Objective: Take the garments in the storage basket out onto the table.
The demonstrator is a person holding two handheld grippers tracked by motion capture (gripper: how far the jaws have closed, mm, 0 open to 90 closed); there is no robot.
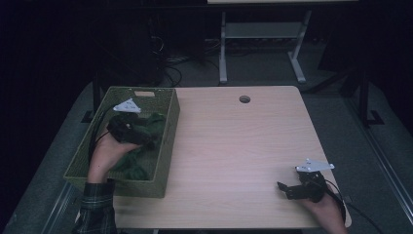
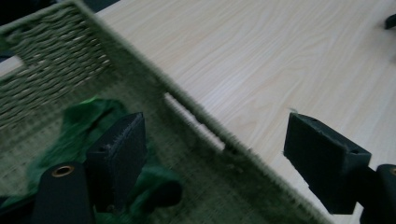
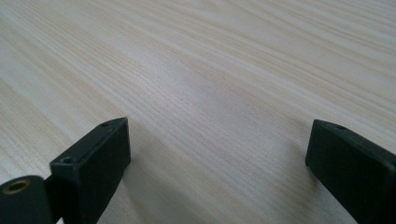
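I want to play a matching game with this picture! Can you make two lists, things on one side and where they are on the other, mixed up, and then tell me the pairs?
Things:
1. green cloth
2. woven basket
3. left gripper
4. right gripper

Places:
A. low over bare wood at the table's near right corner
B. above the basket's wall, jaws open
C. lying in the basket
D. on the left end of the table

Pairs: 1-C, 2-D, 3-B, 4-A
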